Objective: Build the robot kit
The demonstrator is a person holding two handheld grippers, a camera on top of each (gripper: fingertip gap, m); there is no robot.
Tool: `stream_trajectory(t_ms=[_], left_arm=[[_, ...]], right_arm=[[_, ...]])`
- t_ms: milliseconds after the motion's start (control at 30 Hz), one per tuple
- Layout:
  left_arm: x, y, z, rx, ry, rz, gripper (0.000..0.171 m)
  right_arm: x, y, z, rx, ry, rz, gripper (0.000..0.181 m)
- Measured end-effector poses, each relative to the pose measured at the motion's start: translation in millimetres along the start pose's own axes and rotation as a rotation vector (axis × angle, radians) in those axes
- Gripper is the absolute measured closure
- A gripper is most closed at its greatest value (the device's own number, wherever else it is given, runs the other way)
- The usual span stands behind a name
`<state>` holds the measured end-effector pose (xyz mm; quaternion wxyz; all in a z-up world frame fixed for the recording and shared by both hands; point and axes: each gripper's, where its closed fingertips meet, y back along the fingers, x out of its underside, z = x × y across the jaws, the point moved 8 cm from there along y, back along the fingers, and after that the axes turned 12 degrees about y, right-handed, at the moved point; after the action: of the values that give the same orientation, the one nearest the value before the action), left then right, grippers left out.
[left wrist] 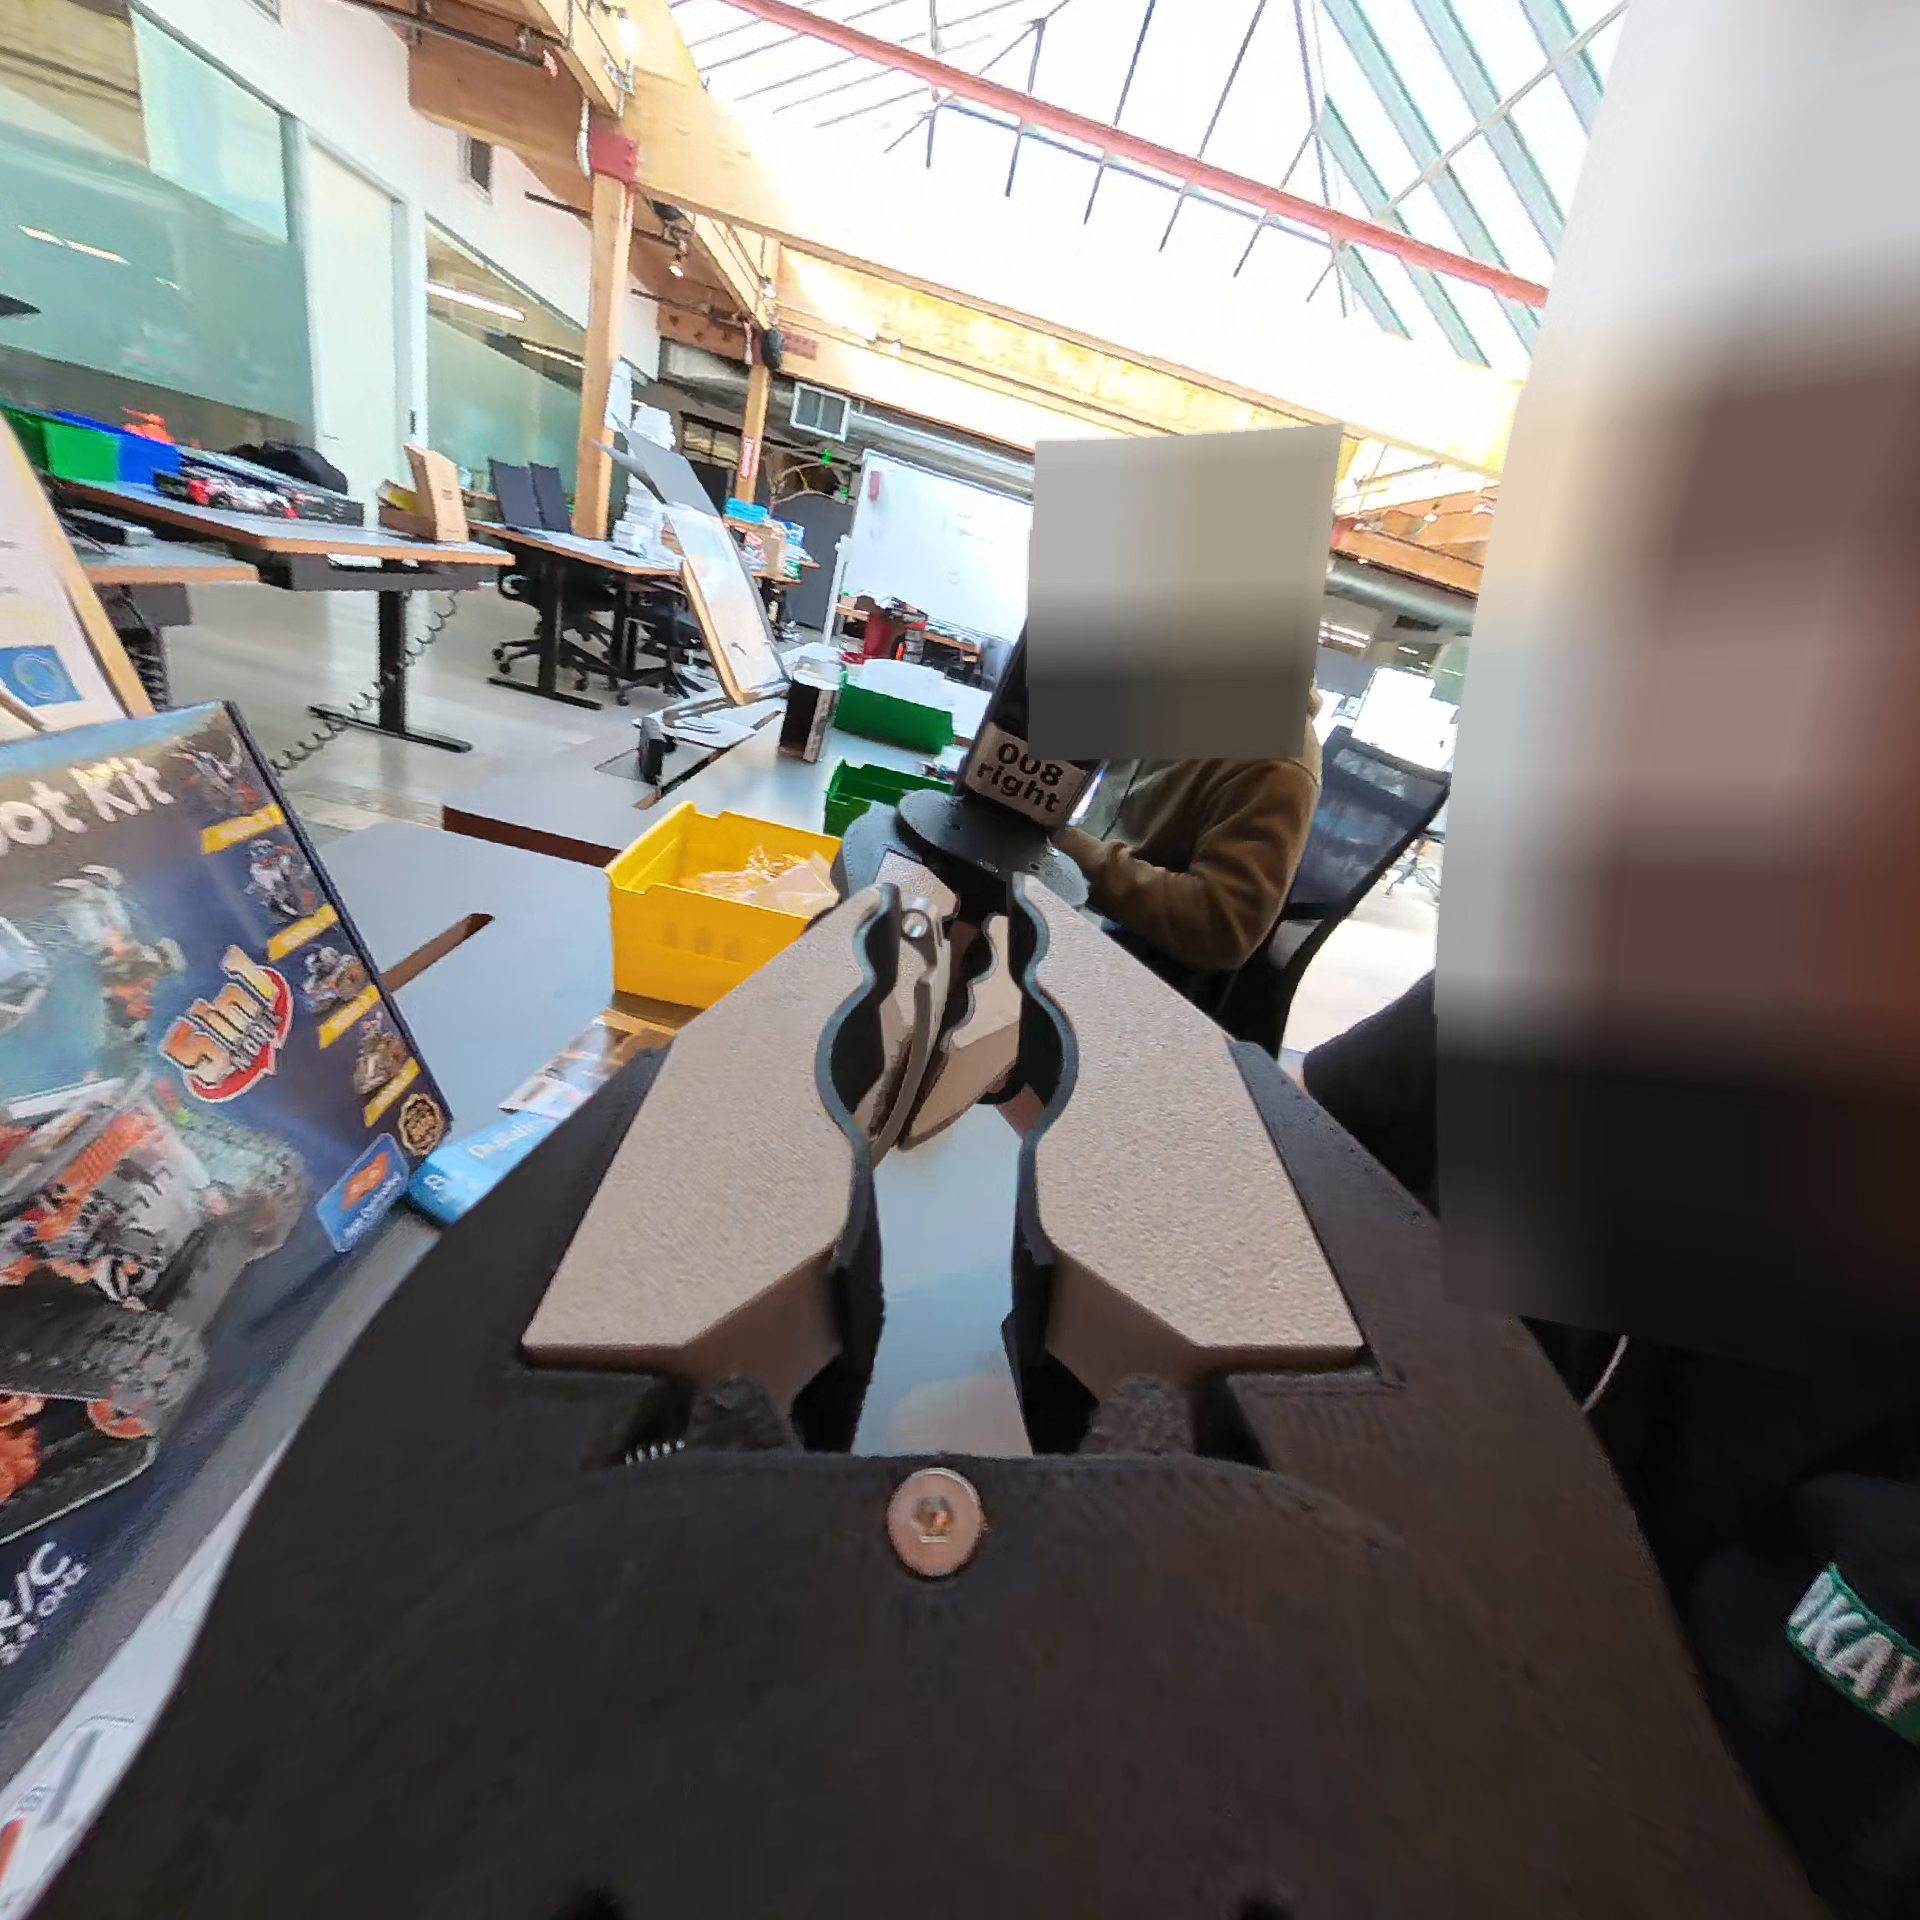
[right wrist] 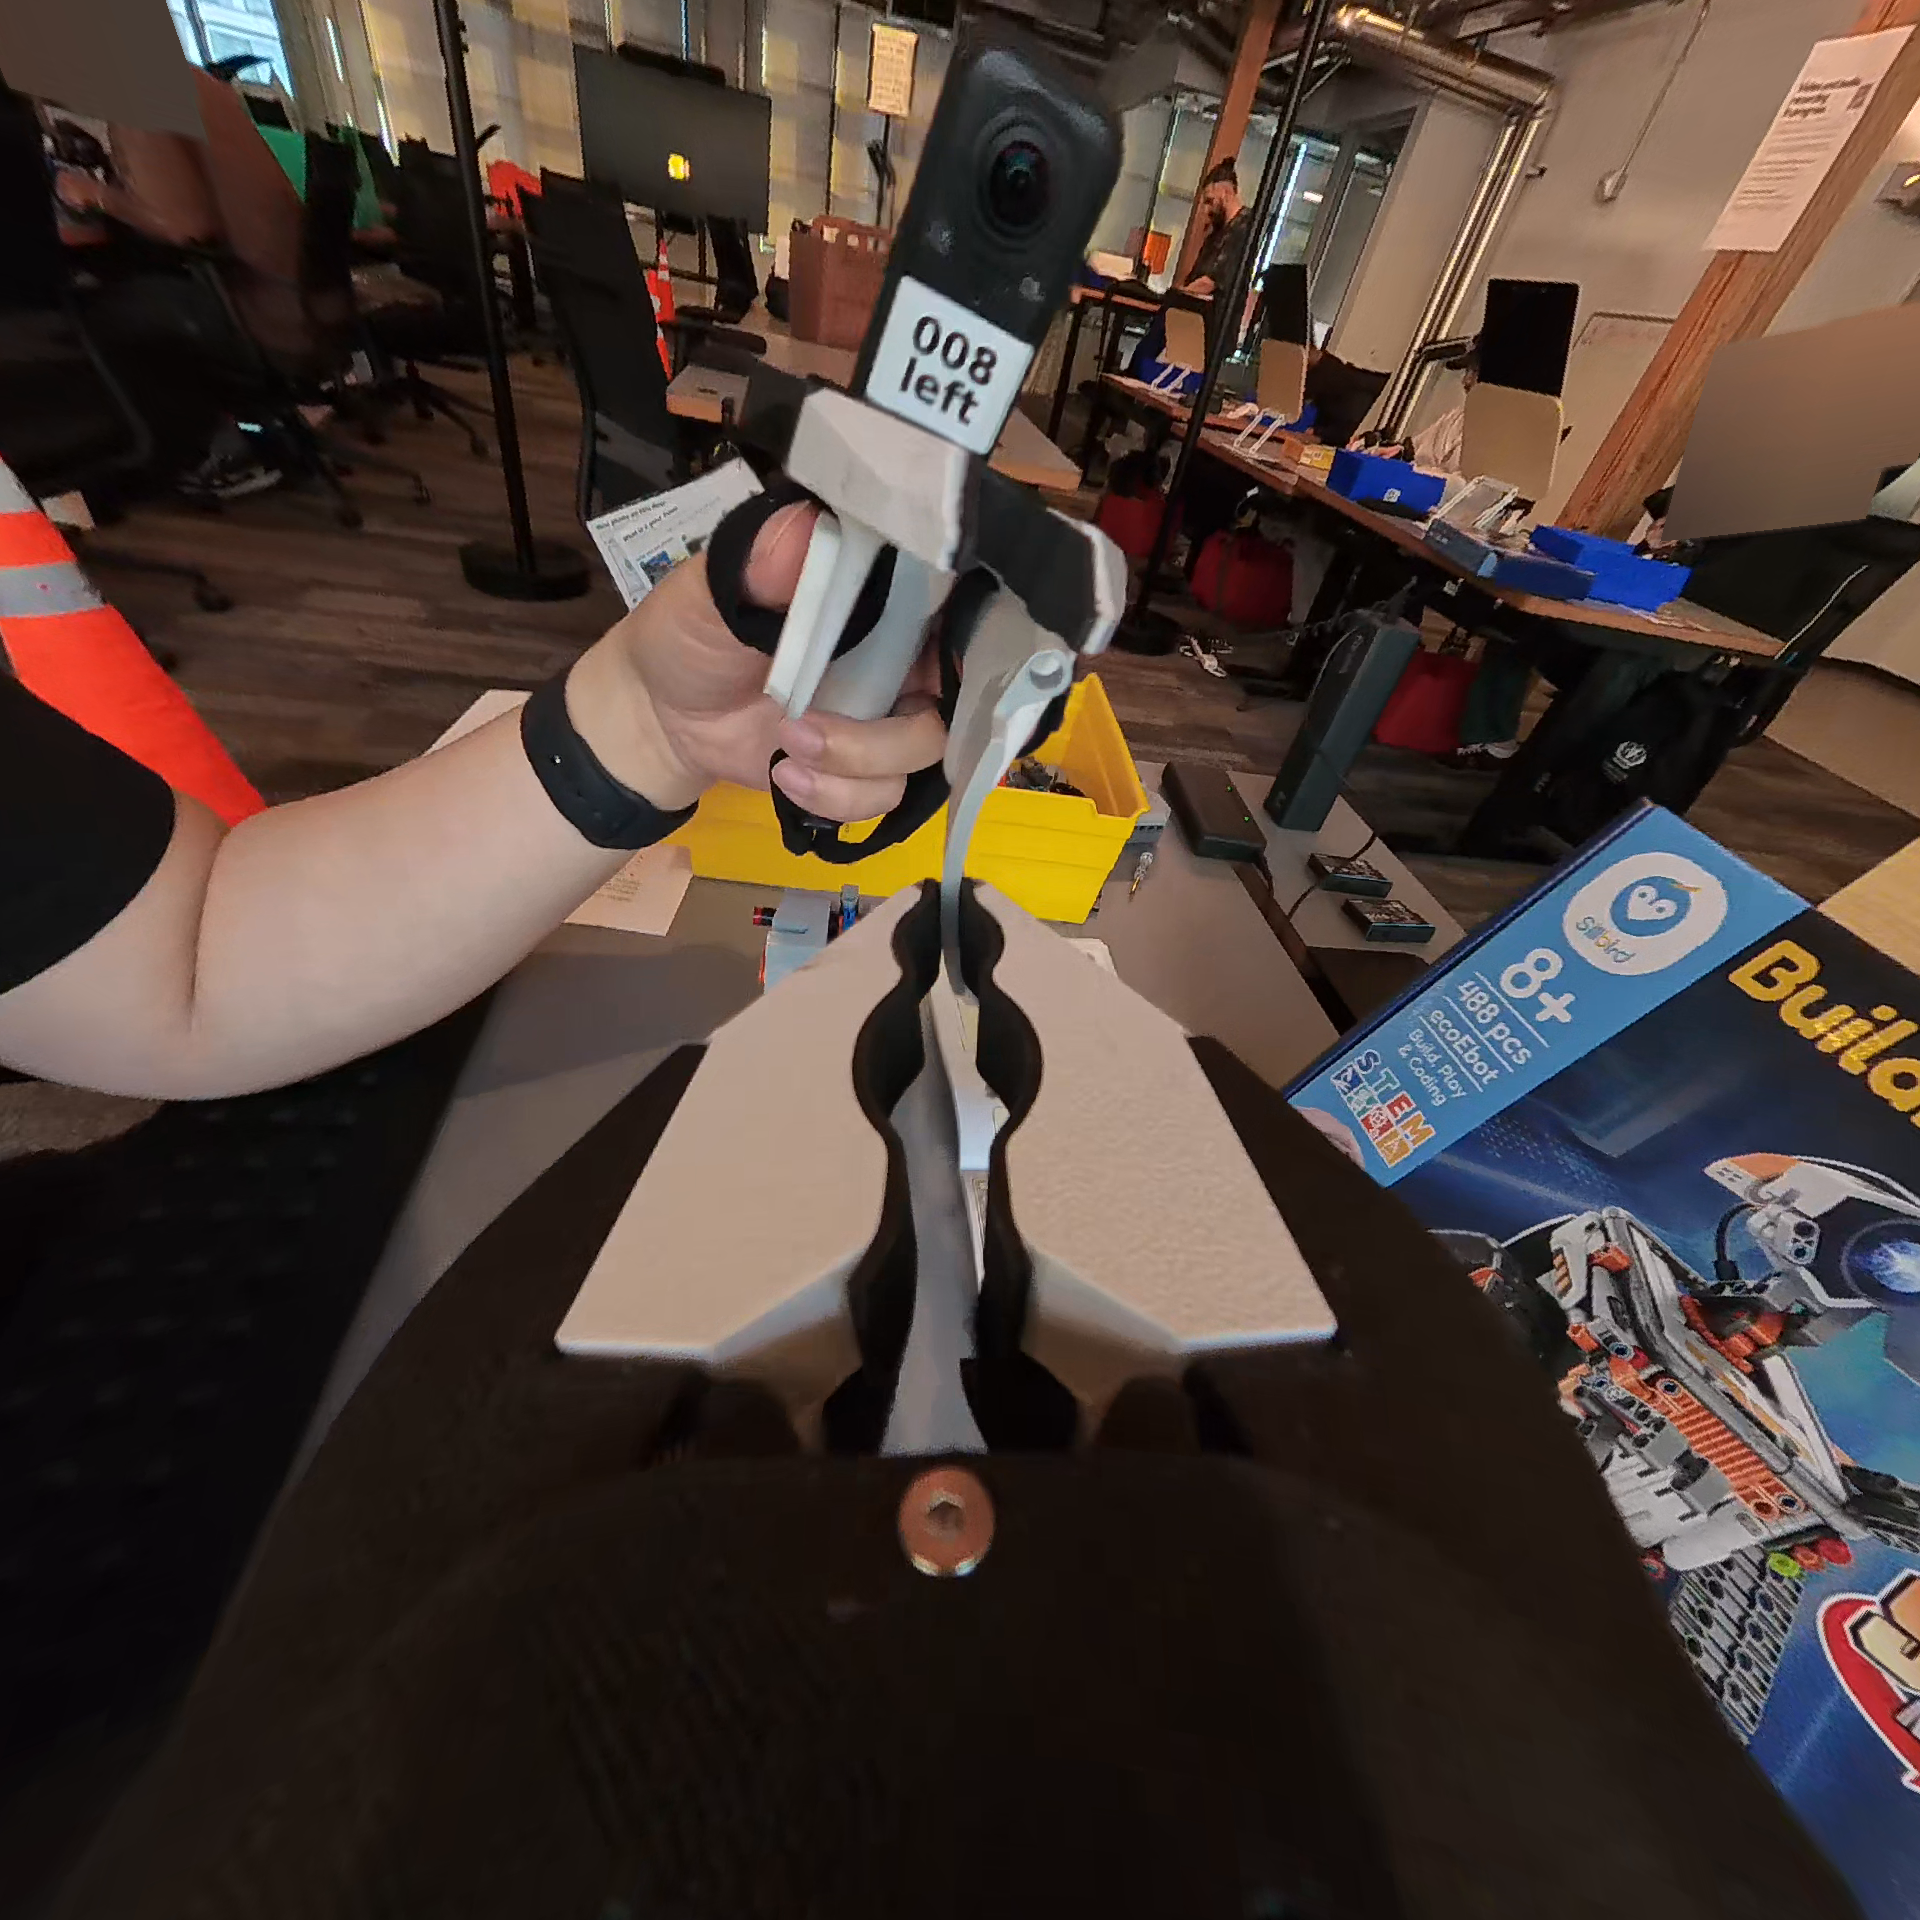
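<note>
The two tools face each other above the bench [left wrist: 499, 935]. The left hand-held gripper [left wrist: 945, 935] is slightly spread, holding nothing. The right hand-held gripper [right wrist: 951, 904] is nearly pressed together, also holding nothing. A yellow bin [left wrist: 686, 914] sits at eleven o'clock.

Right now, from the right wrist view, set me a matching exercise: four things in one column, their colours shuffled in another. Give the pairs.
Things:
1. bin
2. kit box
3. wristband
4. cone

Colours:
A. black
B. orange
C. yellow
D. blue

Pairs: 1-C, 2-D, 3-A, 4-B
</note>
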<state>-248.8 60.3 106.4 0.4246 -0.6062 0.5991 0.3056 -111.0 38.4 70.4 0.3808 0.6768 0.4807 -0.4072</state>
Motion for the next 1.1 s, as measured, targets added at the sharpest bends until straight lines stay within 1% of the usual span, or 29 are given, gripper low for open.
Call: stream_trajectory(t_ms=[133, 233, 267, 333, 800, 900, 967, 1100], left_arm=[[3.6, -1.4, 3.3, -0.013, -0.002, 0.034, 0.161], [7.1, -2.9, 5.8, -0.051, -0.015, 0.073, 0.157], [7.4, -3.4, 5.6, -0.046, -0.017, 0.075, 0.158], [7.4, -3.7, 5.1, -0.029, -0.009, 0.072, 0.167], [9.1, -2.4, 6.6, -0.038, -0.015, 0.086, 0.167], [7.9, -1.0, 7.0, -0.043, -0.012, 0.074, 0.165], [7.7, -0.5, 6.8, -0.038, -0.011, 0.074, 0.167], [10.0, -1.7, 6.5, -0.056, -0.042, 0.102, 0.168]], right_arm=[[1.7, -2.8, 2.7, -0.014, 0.018, 0.023, 0.180], [1.6, -2.7, 2.6, -0.015, 0.016, 0.023, 0.180], [2.0, -2.4, 2.4, -0.014, 0.018, 0.024, 0.180], [2.1, -2.0, 2.3, -0.017, 0.015, 0.021, 0.180], [5.3, -4.5, 3.6, -0.034, 0.018, 0.039, 0.180], [4.6, -3.8, 3.1, -0.033, 0.014, 0.025, 0.180], [4.5, -2.8, 2.0, -0.029, 0.008, 0.018, 0.180], [7.5, -4.1, 2.3, -0.033, 0.018, 0.043, 0.180]])
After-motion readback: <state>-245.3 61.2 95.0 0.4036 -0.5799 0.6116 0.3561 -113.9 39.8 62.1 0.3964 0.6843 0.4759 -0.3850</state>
